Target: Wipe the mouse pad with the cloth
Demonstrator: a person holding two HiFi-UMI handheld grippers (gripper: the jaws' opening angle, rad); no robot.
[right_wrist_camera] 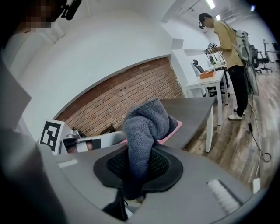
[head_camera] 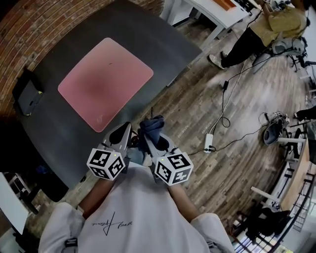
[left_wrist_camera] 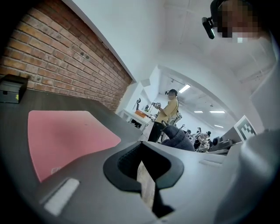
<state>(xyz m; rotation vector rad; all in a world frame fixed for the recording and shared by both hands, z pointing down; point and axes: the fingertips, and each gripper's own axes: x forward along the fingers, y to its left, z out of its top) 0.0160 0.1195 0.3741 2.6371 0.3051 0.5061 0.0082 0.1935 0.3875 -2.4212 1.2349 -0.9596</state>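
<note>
The pink mouse pad lies flat on the dark table, ahead and to the left of both grippers; it also shows as a pink sheet in the left gripper view. A grey-blue cloth bulges up out of my right gripper, which is shut on it; in the right gripper view the cloth fills the gap at the right gripper. My left gripper sits close beside it, its jaws together with nothing between them. Both are held near the person's chest, by the table's near edge.
A black box stands at the table's far left by the brick wall. Beyond the table are a white desk and a person in a yellow top. Cables and a power strip lie on the wood floor.
</note>
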